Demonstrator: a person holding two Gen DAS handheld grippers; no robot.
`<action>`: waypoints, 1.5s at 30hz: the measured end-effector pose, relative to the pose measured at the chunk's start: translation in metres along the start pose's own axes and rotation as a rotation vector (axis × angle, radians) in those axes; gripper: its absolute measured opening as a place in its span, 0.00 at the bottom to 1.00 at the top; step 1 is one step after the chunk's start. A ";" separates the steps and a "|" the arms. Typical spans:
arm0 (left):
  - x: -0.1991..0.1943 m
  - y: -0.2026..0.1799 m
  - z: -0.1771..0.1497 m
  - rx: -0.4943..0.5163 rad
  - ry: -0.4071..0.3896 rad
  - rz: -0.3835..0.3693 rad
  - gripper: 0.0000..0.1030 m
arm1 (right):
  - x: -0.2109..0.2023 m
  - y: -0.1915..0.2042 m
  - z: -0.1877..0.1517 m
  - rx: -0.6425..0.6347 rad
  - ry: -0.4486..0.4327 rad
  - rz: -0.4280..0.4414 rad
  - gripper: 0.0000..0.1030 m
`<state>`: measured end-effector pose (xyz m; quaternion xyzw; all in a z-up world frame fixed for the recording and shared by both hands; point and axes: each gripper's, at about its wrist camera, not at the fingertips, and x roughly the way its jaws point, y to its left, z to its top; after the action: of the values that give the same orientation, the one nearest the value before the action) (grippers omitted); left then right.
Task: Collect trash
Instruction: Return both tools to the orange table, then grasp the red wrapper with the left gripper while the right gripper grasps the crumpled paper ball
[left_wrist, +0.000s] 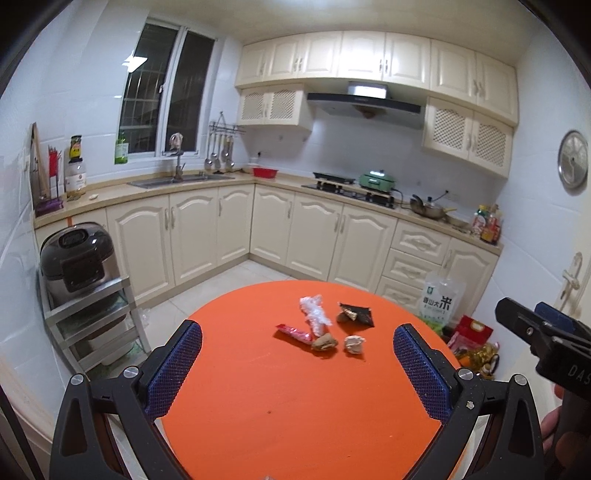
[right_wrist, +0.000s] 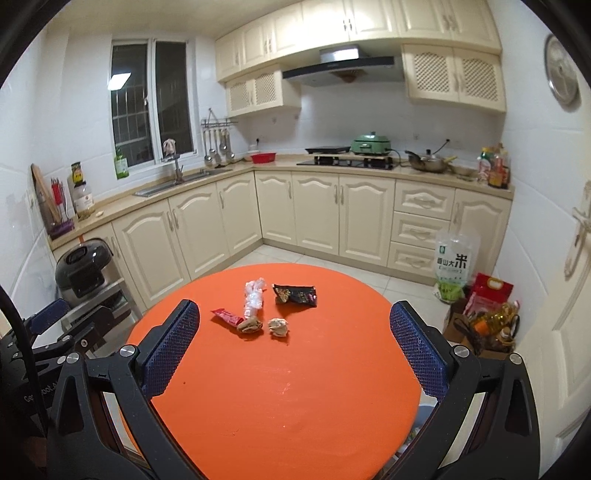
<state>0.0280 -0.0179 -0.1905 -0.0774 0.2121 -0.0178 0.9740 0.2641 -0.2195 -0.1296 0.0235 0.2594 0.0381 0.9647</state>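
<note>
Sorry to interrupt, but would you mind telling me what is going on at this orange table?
A person holds a two-finger gripper in each hand over the round orange table to collect trash. The left gripper and the right gripper are both open and hold nothing. The trash lies untouched near the far side: a red wrapper, crumpled clear plastic, a dark wrapper, a brown scrap and a crumpled paper ball.
</note>
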 end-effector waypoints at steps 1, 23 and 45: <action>0.004 0.001 0.001 -0.002 0.008 0.002 0.99 | 0.003 -0.001 -0.001 -0.001 0.004 0.004 1.00; 0.228 0.003 0.092 -0.010 0.275 0.019 0.99 | 0.190 -0.016 -0.036 -0.024 0.328 0.058 0.88; 0.454 -0.041 0.159 -0.005 0.438 0.039 0.99 | 0.298 -0.012 -0.067 -0.076 0.471 0.135 0.31</action>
<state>0.5069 -0.0660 -0.2274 -0.0698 0.4200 -0.0146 0.9047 0.4879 -0.2039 -0.3366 -0.0053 0.4735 0.1165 0.8730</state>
